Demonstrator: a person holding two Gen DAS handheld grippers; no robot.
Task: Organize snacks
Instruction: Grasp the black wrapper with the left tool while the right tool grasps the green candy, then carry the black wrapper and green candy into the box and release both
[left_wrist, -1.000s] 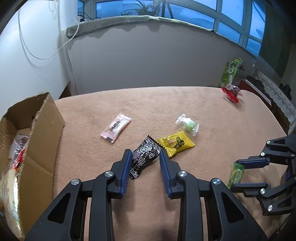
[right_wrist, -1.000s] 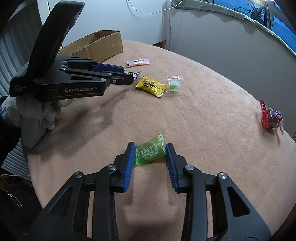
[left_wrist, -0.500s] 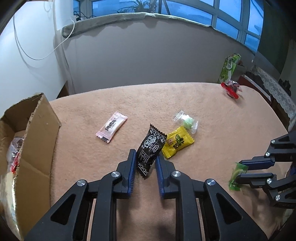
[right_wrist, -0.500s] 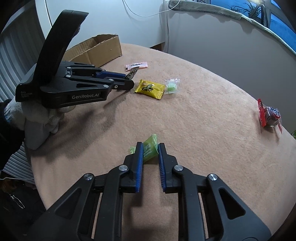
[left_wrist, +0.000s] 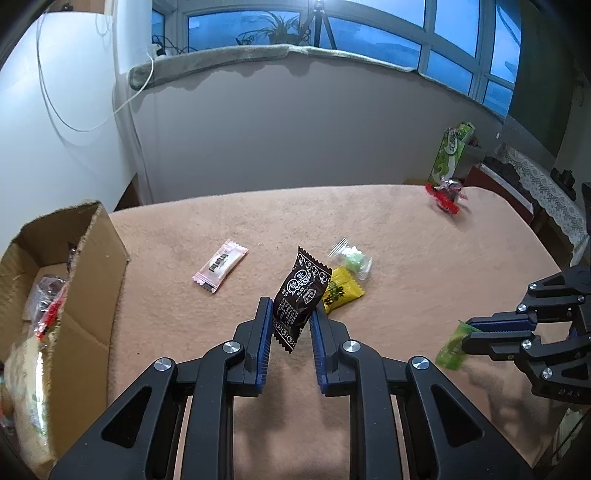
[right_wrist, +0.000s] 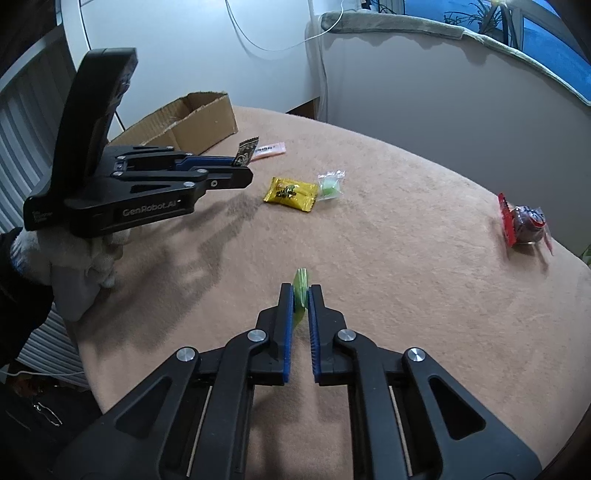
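My left gripper is shut on a black snack packet, held tilted just above the brown cloth. My right gripper is shut on a small green packet, pinched edge-on between the blue pads; the same green packet shows at the right of the left wrist view. On the cloth lie a pink packet, a yellow packet, a clear packet with a green sweet and a red-edged packet far right. A cardboard box stands at the left with snacks inside.
The table is covered in brown cloth and ends close behind both grippers. A green carton stands beyond the far right corner. A gloved hand holds the left gripper. A wall and windows lie behind.
Both grippers closed on their packets. The left one raised the black packet off the cloth; the right one turned the green packet on edge and lifted it slightly.
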